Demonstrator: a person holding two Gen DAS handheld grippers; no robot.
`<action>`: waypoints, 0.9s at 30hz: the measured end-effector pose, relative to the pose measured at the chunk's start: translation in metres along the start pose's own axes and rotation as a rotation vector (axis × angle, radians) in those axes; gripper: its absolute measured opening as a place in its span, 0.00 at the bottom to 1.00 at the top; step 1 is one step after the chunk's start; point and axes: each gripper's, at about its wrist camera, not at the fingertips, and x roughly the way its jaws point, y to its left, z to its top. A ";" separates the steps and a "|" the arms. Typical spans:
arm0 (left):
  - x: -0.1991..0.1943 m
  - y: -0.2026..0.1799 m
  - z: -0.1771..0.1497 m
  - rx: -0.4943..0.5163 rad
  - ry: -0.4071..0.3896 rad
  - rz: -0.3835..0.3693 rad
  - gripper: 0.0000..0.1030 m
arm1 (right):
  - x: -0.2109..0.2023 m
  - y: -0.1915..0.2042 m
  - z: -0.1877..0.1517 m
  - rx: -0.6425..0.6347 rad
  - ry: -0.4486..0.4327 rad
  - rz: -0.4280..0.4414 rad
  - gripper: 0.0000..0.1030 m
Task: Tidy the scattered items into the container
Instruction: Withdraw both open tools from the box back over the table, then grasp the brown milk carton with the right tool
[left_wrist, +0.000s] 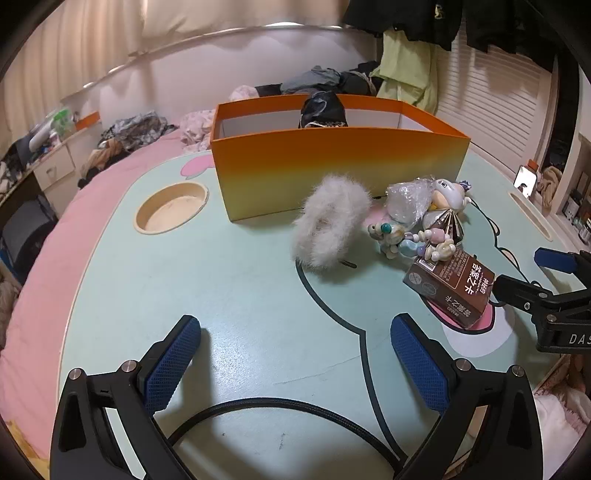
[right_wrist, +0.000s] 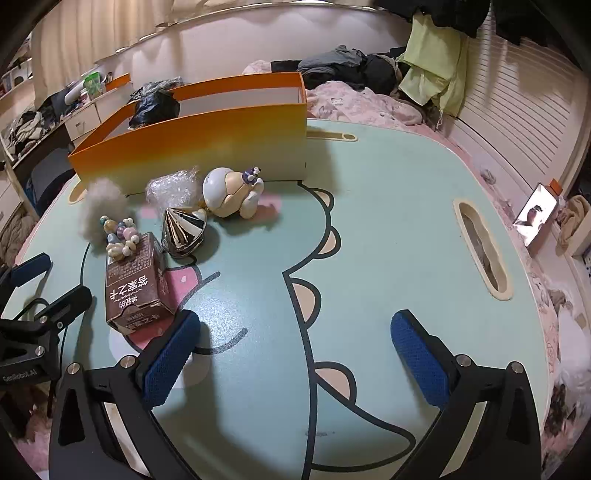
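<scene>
**A:** Brown carton (right_wrist: 135, 280) was the nearest thing, yes? Where did it lie from the right gripper (right_wrist: 295, 363)?

**B:** At about ten o'clock from it, just beside the left finger (right_wrist: 171, 360), outside the gap. Its long axis ran from six to twelve o'clock in the right view, so the fingers would have to shift toward nine o'clock to take it across the narrow sides. Both pads stood as wide apart as they go and held nothing.

**A:** And the left gripper (left_wrist: 295, 363)?

**B:** Also fully spread and empty, above bare table (left_wrist: 240, 295). From it the carton (left_wrist: 452, 286) lay at two o'clock and farther off, so I judged the right hand nearer. The fluffy ring (left_wrist: 330, 221) was at twelve o'clock from the left one, apart from it.

**A:** Where was the box (left_wrist: 332, 173)?

**B:** Behind the pile, at twelve o'clock in the left view, open on top.

**A:** What did each view add?

**B:** Left view showed the ring's whole loop and a dark cloth (left_wrist: 323, 109) rising above the box. Right view showed the figurine (right_wrist: 232, 192) and the silver cone (right_wrist: 184, 230) clearly, and the beads (right_wrist: 122, 236) resting against the carton's far end.
</scene>
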 end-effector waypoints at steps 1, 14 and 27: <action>0.002 0.000 -0.001 0.001 -0.001 -0.001 1.00 | 0.000 0.000 0.000 0.000 0.000 0.000 1.00; 0.007 -0.001 0.000 0.003 -0.002 -0.005 1.00 | 0.001 -0.001 0.000 -0.005 0.000 0.004 1.00; 0.007 -0.002 0.000 0.002 -0.002 -0.007 1.00 | -0.012 0.036 0.013 -0.230 -0.103 0.273 0.64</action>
